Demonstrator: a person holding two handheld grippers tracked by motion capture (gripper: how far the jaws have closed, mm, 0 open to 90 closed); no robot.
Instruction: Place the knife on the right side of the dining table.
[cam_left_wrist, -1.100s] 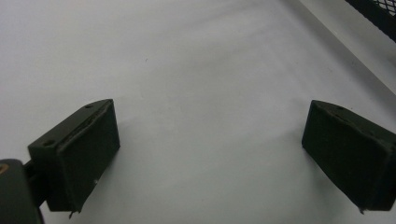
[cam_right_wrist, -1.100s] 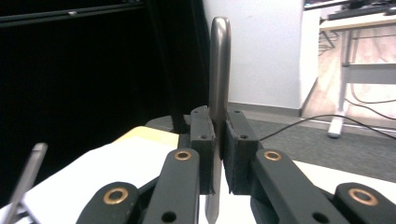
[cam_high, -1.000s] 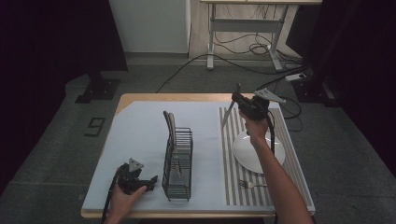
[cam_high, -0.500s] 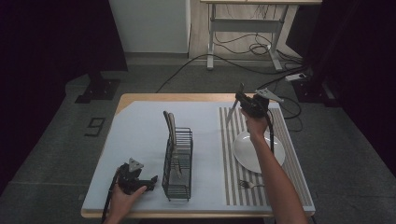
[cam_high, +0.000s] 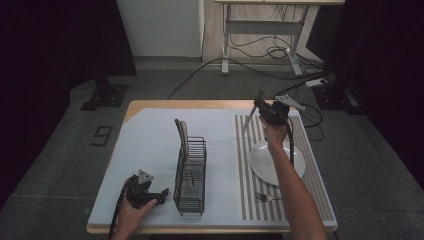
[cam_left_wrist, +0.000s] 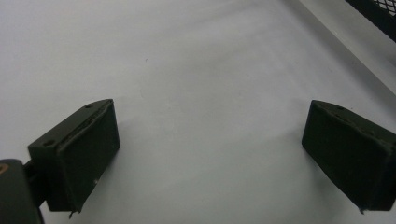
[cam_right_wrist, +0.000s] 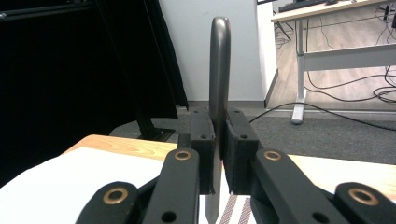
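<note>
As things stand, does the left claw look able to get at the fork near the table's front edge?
Probably not directly: the left claw is open and free, but the wire rack stands between it and the fork.

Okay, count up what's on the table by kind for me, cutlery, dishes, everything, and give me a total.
Plate: 1
Fork: 1
Knife: 1
Black wire basket: 1
Utensils standing in the basket, kind unclear: 2
Striped placemat: 1
Total: 7

Black left gripper (cam_high: 159, 196), grey three-cornered plate, right gripper (cam_right_wrist: 215, 154) with brass rivets, bare forearms
</note>
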